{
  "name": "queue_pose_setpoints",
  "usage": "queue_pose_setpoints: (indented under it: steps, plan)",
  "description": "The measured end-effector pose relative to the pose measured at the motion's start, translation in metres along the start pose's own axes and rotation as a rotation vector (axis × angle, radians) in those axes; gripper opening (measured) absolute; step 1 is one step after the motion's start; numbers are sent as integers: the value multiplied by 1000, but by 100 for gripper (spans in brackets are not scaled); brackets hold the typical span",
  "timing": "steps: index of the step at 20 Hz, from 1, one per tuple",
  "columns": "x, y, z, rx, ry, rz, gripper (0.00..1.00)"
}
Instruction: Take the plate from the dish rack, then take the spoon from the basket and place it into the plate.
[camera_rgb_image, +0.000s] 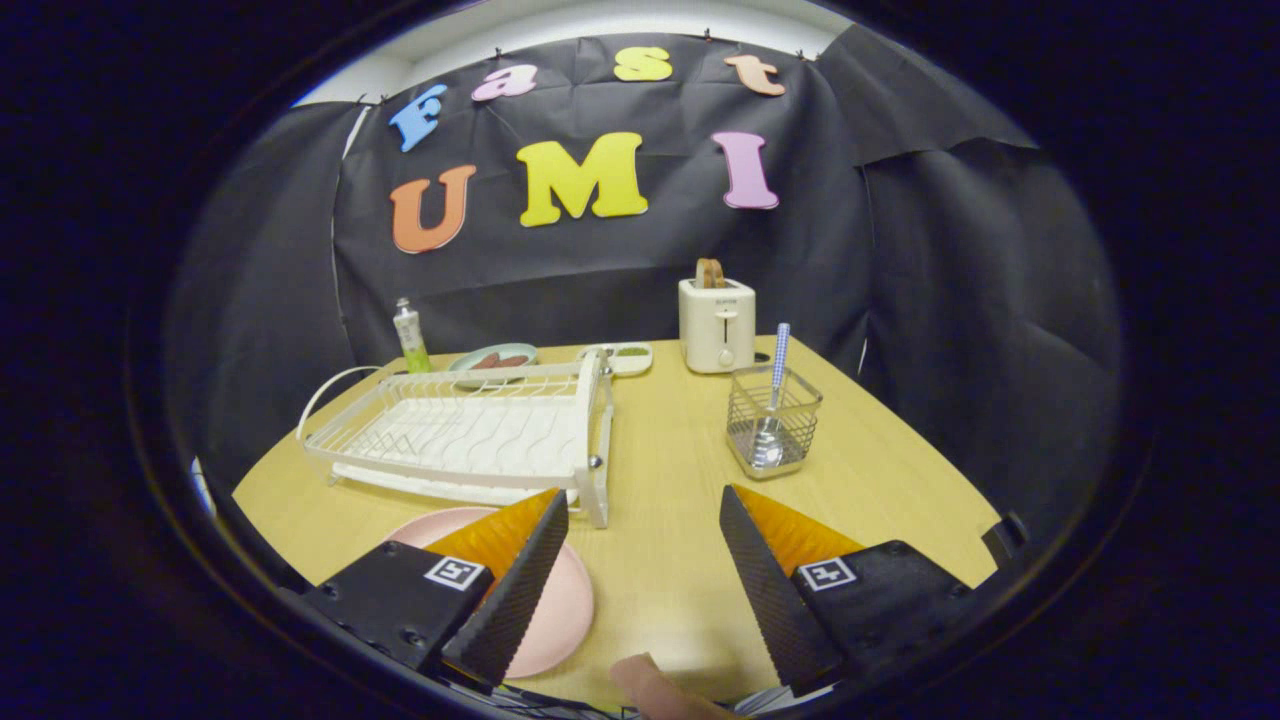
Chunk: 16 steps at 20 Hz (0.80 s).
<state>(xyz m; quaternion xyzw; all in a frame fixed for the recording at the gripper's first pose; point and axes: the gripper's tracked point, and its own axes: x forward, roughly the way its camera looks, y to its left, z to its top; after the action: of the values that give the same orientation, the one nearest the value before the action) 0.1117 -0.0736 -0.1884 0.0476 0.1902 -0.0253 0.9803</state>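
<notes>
A fingertip (650, 680) shows between the gripper (640, 535) fingers, which are spread wide and hold nothing. The pink plate (560, 610) lies flat on the table (680, 470), partly under the left finger, just in front of the white dish rack (470, 430). The spoon (775, 395) stands in the wire basket (772, 420) ahead, near a toaster (716, 322).

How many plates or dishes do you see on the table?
3. A pink plate lies flat in front of the dish rack, partly under the open gripper. A green dish and a white tray sit behind the rack. The rack could hide others.
</notes>
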Motion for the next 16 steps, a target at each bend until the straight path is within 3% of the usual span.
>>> queue_pose_setpoints:
  steps: [3,8,13,16]
  plan:
    - [9,-34,30,-6,-76,-47,100]
    - [51,-88,61,-57,-80,-125,100]
    - [108,-119,100,-73,-89,-141,100]
    - [145,-124,112,-34,-55,-96,100]
